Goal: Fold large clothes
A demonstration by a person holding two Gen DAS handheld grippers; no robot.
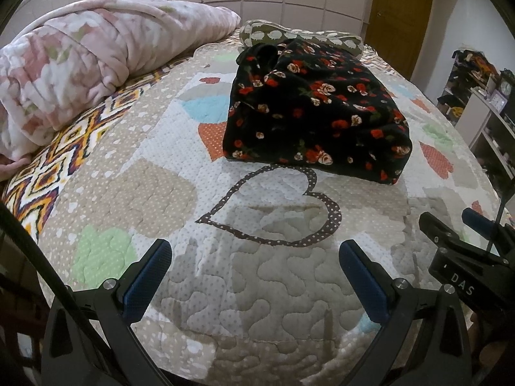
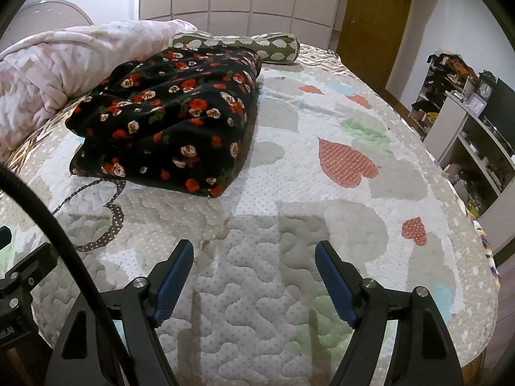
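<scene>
1. Garment location: the black fleece garment with red and cream roses (image 1: 317, 109) lies as a thick, folded bundle on the quilted heart-patterned bedspread (image 1: 180, 177), toward the far half of the bed. Its far edge sits against the olive bolster pillow with white scallop print (image 1: 302, 35); the pink floral plush blanket (image 1: 83, 64) is heaped well apart on the left side.

2. Handling judgement: the fabric looks soft, plush and bulky, with no stiffness; it should drape and sag when lifted and is unlikely to slip from ribbed pads. Weight appears moderate for a large item. Nothing fragile noted.

3. Grasp point judgement: the near folded edge and its two near corners are the most accessible. Pinching all layers at a corner would keep the stack together; a single layer would pull the fold apart.

4. Left gripper (image 1: 256, 257): jaws spread wide, holding nothing, hovering low over bare quilt near the bed's front edge, pointed at the garment and well short of it.

5. Right gripper (image 2: 254, 259): likewise spread and unloaded, just beside the left one, aimed slightly right of the bundle. Its blue ribbed pads (image 2: 334, 284) touch no cloth.

6. Progress judgement: the bundle already looks compact; folding appears complete or nearly so.
</scene>
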